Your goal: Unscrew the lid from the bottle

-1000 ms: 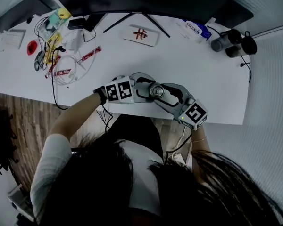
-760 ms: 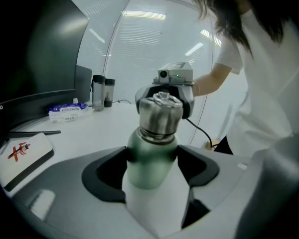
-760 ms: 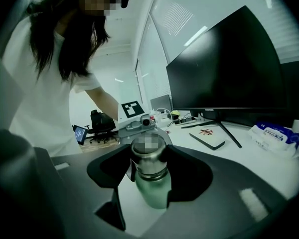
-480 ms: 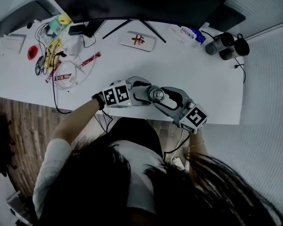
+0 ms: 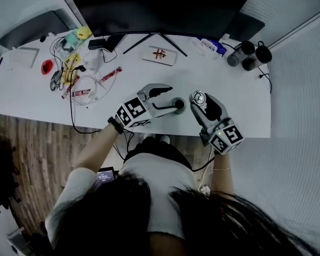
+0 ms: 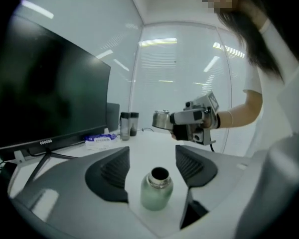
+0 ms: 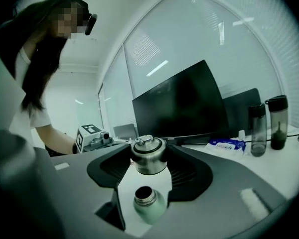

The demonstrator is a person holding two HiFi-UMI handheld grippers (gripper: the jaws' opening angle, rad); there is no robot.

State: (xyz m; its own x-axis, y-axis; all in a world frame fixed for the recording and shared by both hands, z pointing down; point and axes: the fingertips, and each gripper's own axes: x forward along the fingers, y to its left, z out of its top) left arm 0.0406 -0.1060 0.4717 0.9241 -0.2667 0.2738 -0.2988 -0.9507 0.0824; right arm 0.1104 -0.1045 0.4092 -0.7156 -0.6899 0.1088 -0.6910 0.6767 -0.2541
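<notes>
A pale green metal bottle [image 5: 179, 104] stands open-mouthed on the white table [image 5: 240, 108] near its front edge. Its steel lid [image 5: 197, 96] is off and sits between the pads of my right gripper [image 5: 198, 98], a little right of the bottle. From the right gripper view the lid [image 7: 148, 156] hangs above the bottle [image 7: 149, 201]. My left gripper [image 5: 172, 97] is open; its jaws have just been closing slightly. The bottle [image 6: 157, 188] sits low in the gap between them, and the pads do not touch it. The right gripper [image 6: 189, 121] with the lid [image 6: 161, 119] shows beyond.
A dark monitor [image 5: 160, 7] on a stand fills the back of the table. Two dark tumblers [image 5: 249, 55] stand at the back right, a blue-white packet [image 5: 213, 46] beside them. Cables and small items [image 5: 74, 73] clutter the left. A white card [image 5: 160, 54] lies mid-back.
The lid has come off the bottle: my right gripper has carried it up and to the right. My left gripper has risen and stands loose around the bottle.
</notes>
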